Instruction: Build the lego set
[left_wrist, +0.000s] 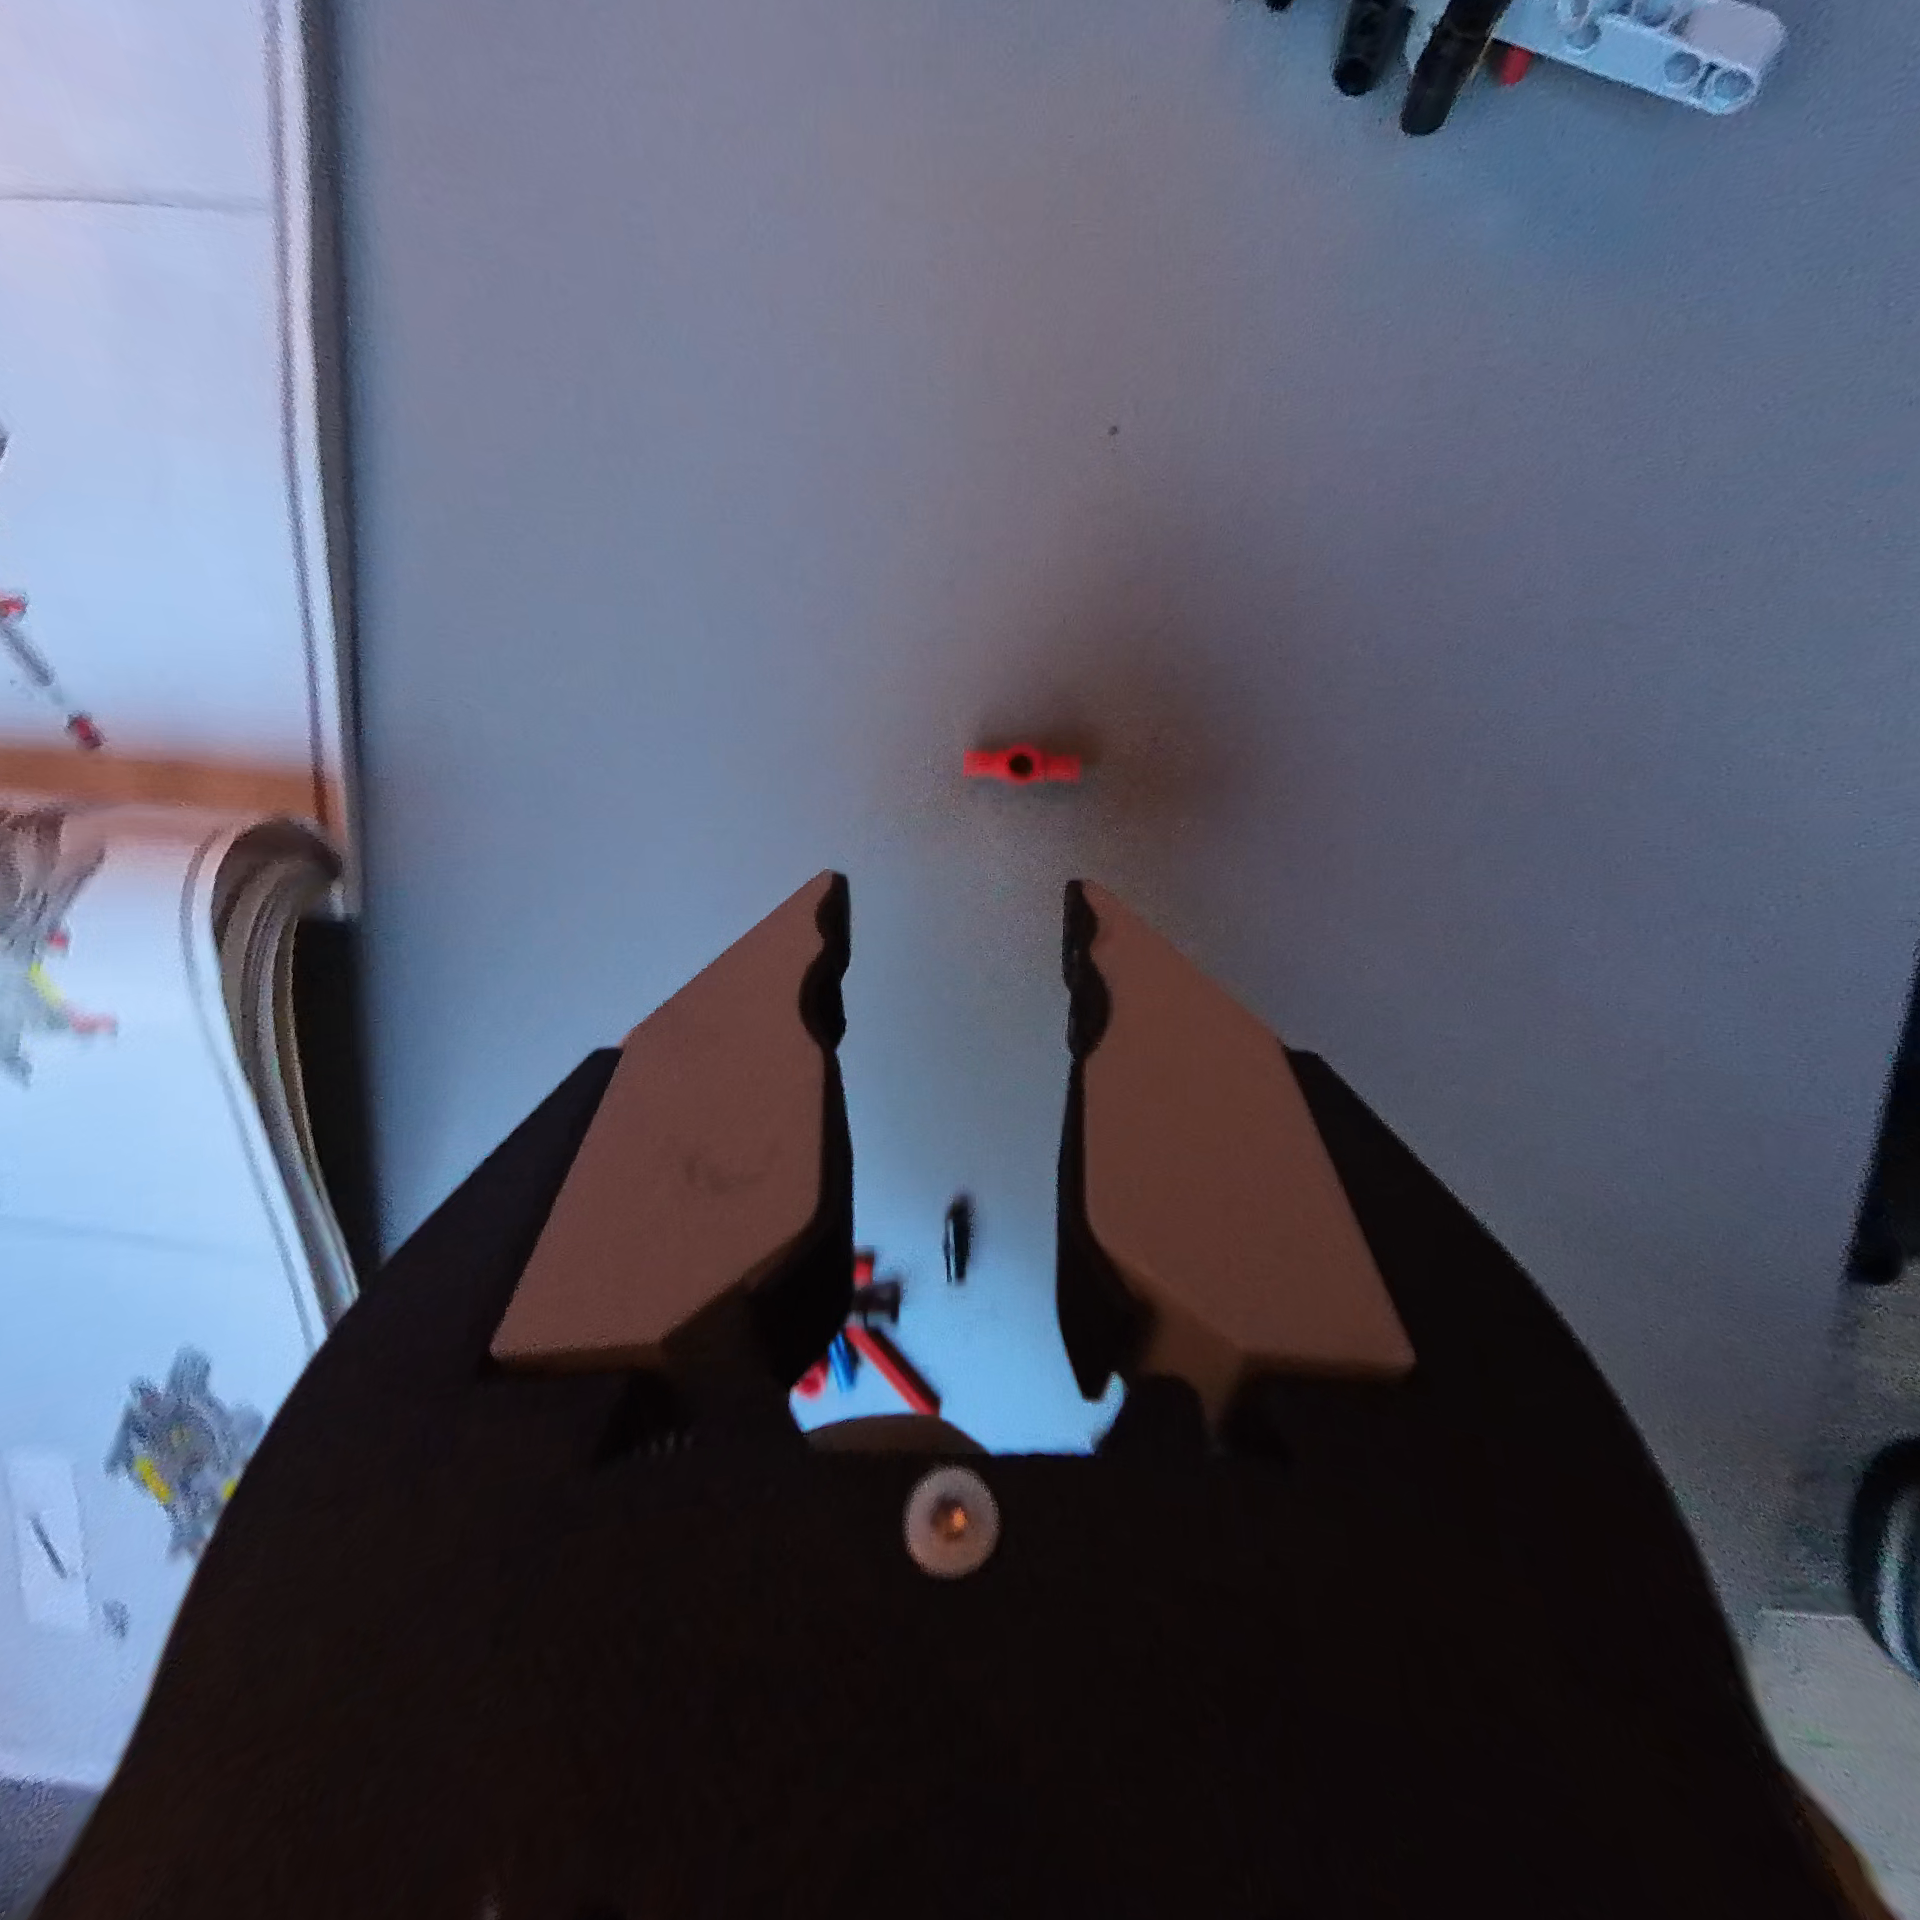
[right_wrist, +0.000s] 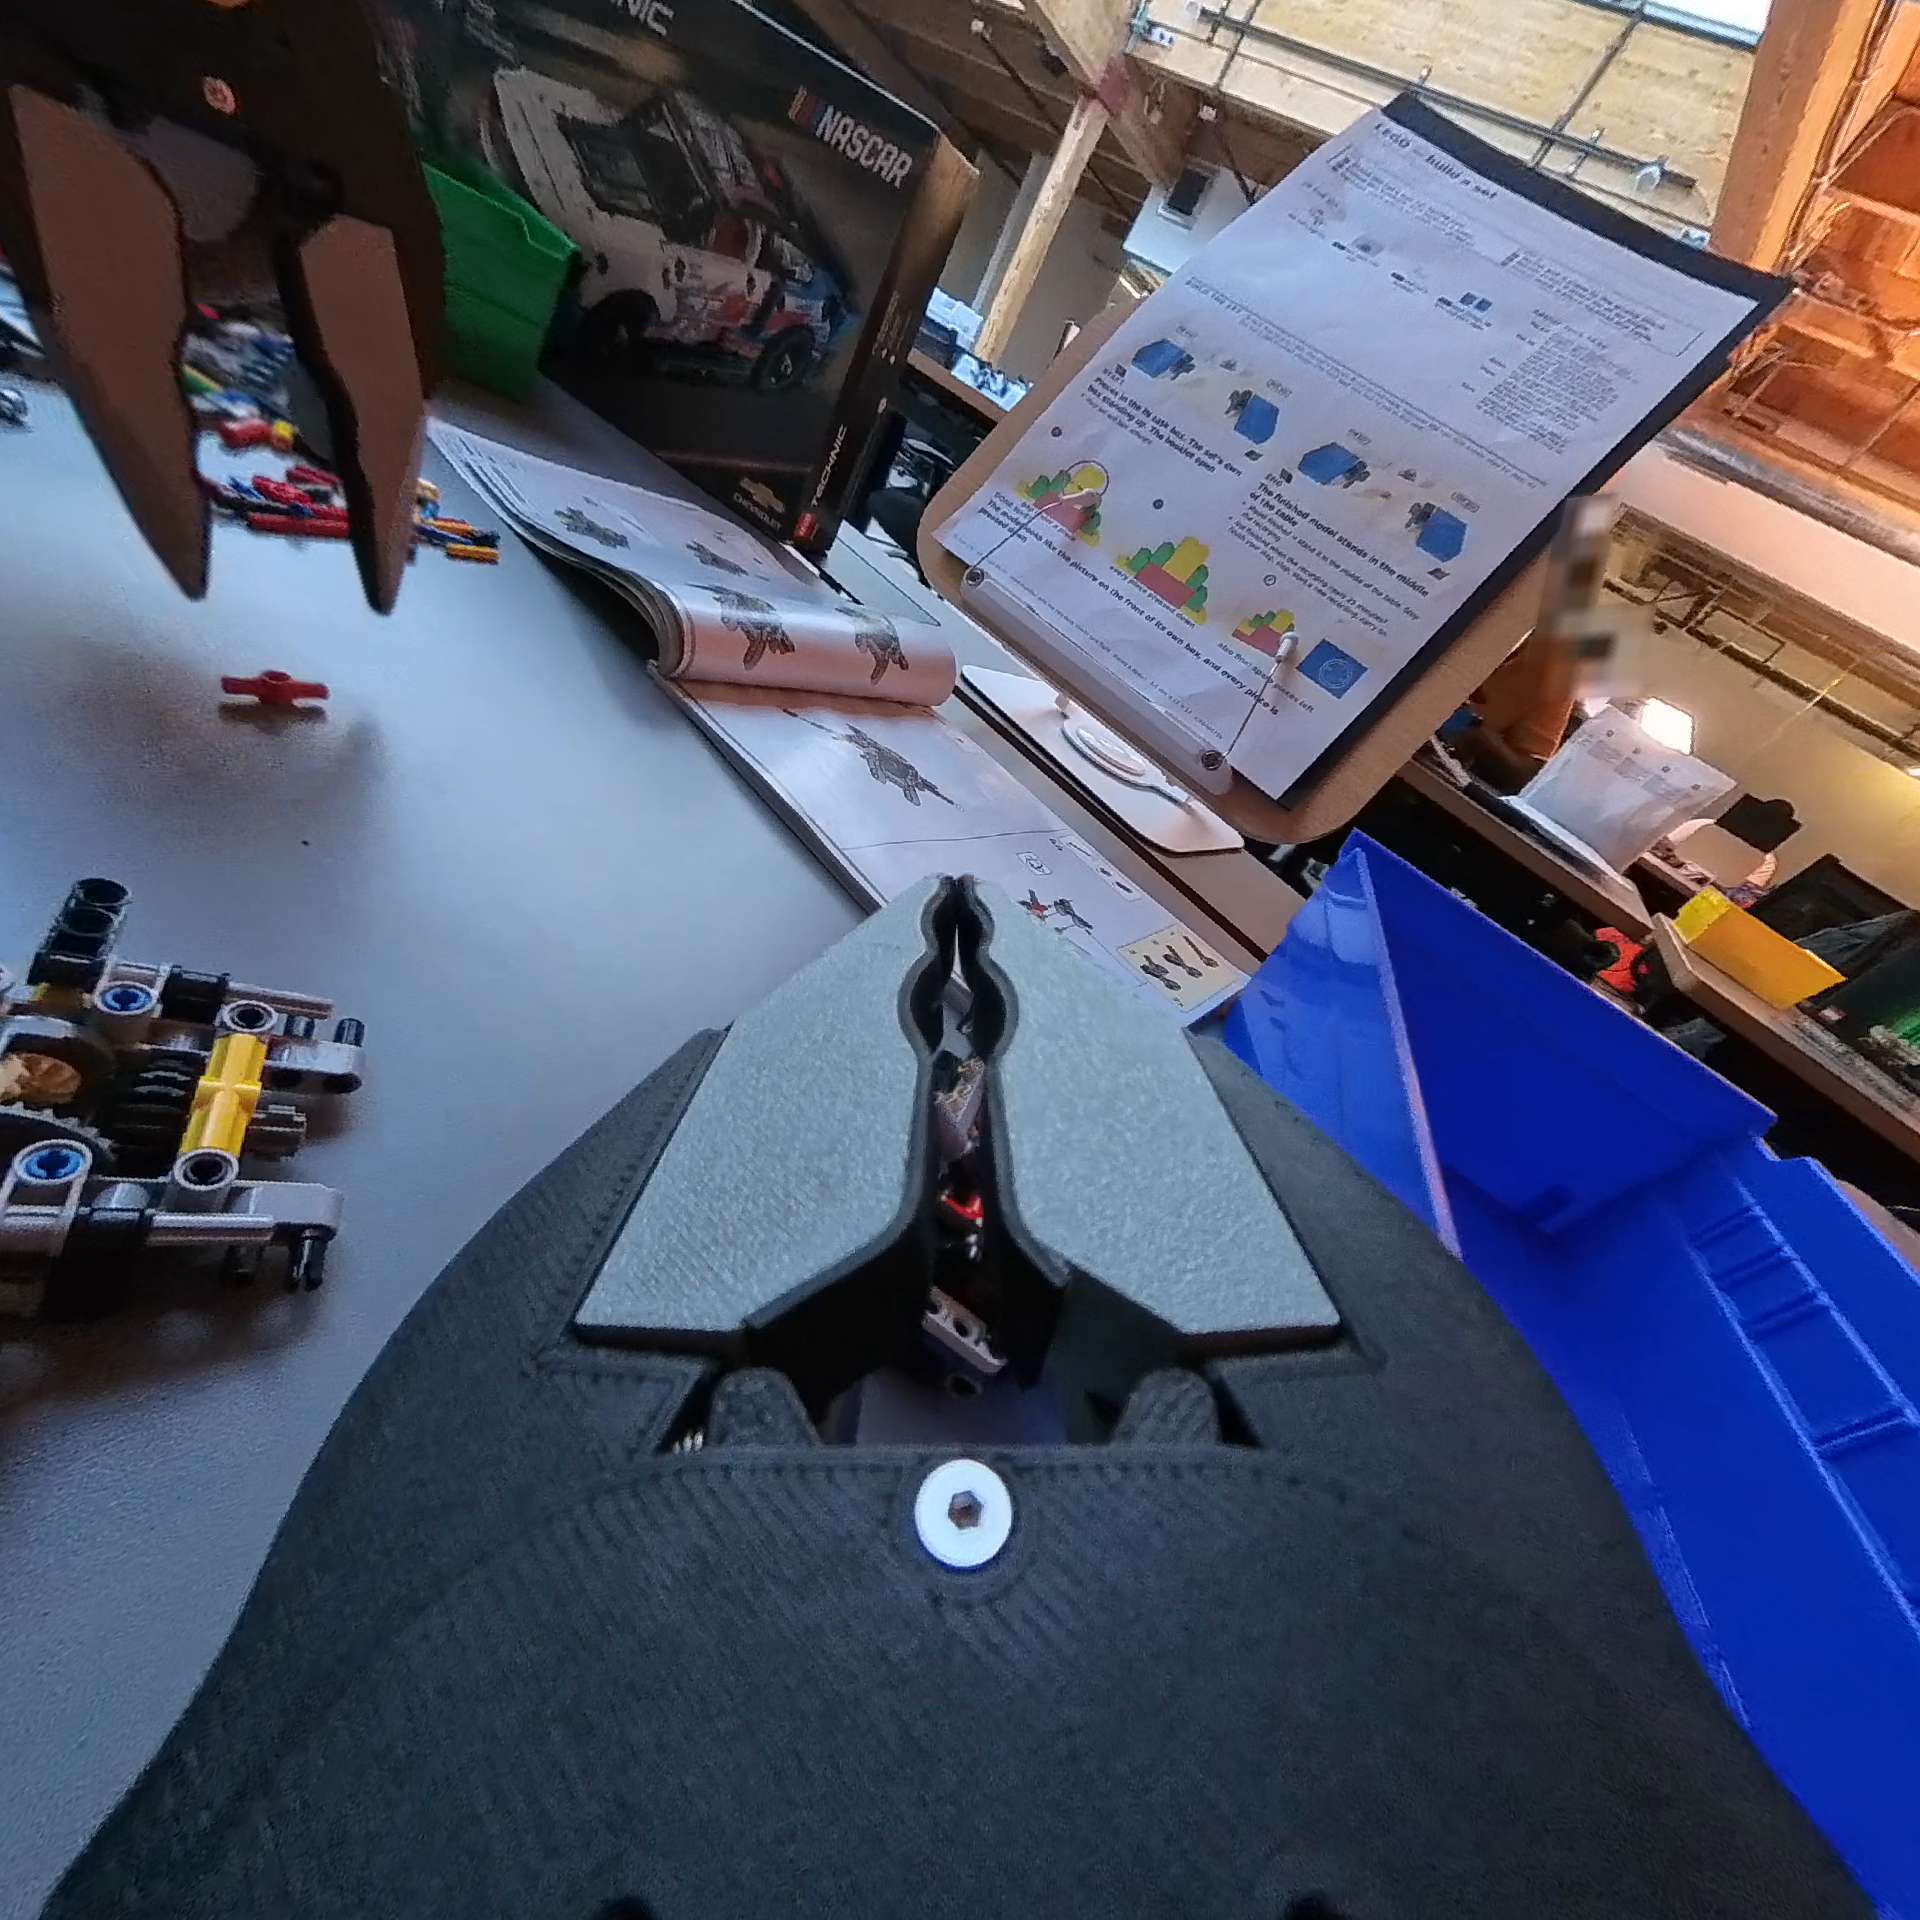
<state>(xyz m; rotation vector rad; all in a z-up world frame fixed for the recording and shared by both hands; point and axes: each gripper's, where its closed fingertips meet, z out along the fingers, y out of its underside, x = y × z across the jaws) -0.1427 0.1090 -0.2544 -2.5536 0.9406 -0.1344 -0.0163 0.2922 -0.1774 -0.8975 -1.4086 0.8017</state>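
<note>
A small red connector (left_wrist: 1020, 766) with a centre hole lies mid-table (left_wrist: 1351, 520), below the spread, bare left gripper (left_wrist: 956, 894); the right gripper (right_wrist: 958, 883) is clenched, tips together.

The cross-shaped connector piece (right_wrist: 272, 690) is taken as the landmark, lying alone on the counter (right_wrist: 499, 831). Directly above it the left gripper (right_wrist: 281, 582) is held, apart from it. Behind it loose pins (right_wrist: 301, 499) are scattered. To its right the open instruction booklet (right_wrist: 790, 665) is laid; nearer than it, leftward, the part-built chassis (right_wrist: 156, 1091) is set.
</note>
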